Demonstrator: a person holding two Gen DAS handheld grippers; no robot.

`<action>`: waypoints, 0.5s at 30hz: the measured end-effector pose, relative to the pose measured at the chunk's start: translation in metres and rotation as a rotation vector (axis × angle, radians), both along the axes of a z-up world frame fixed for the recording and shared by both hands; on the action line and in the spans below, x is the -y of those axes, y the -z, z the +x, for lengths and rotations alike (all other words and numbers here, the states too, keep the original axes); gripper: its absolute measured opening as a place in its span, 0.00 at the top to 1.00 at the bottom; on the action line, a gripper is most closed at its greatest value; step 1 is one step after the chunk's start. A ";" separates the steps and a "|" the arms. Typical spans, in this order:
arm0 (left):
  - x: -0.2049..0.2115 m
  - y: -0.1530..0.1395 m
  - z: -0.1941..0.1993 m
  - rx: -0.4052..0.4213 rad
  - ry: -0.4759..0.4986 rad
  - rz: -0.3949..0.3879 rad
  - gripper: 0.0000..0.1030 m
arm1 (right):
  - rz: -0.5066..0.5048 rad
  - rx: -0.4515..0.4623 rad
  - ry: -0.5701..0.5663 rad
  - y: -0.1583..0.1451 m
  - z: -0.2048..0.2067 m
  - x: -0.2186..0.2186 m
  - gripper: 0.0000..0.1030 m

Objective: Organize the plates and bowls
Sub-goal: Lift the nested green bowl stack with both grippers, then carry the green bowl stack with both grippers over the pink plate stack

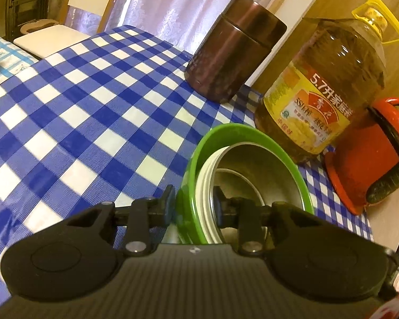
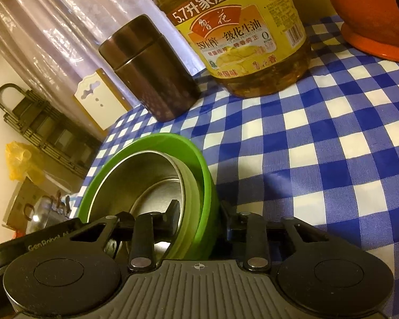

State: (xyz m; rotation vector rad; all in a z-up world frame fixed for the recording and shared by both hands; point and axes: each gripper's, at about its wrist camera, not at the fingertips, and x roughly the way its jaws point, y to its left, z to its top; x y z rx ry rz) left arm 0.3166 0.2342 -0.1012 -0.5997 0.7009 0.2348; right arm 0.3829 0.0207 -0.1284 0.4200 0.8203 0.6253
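A green bowl with a steel lining (image 1: 248,143) is held tilted above the blue checked tablecloth (image 1: 79,111). My left gripper (image 1: 194,203) is shut on the bowl's near-left rim, one finger outside the green wall and one inside. In the right wrist view the same bowl (image 2: 157,159) is clamped at its right rim by my right gripper (image 2: 199,220), one finger inside the steel part and one outside. The left gripper's black body (image 2: 40,236) shows at the bowl's far side.
A brown metal canister (image 1: 234,47) stands at the back, a large peanut oil bottle (image 1: 324,87) beside it, and a red-orange pot (image 1: 369,159) at the right. A white chair (image 1: 53,37) stands past the table's far edge. The tablecloth (image 2: 332,146) spreads right.
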 end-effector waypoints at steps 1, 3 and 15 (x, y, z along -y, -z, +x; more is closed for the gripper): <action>0.000 0.000 -0.003 -0.002 -0.001 -0.009 0.75 | -0.001 -0.004 0.000 -0.001 -0.001 0.001 0.71; 0.000 -0.002 -0.010 -0.009 0.000 -0.018 0.75 | -0.006 -0.014 -0.001 -0.002 -0.005 0.003 0.73; 0.017 -0.010 -0.054 -0.082 0.025 -0.028 0.75 | -0.069 -0.095 -0.005 -0.008 -0.044 0.014 0.75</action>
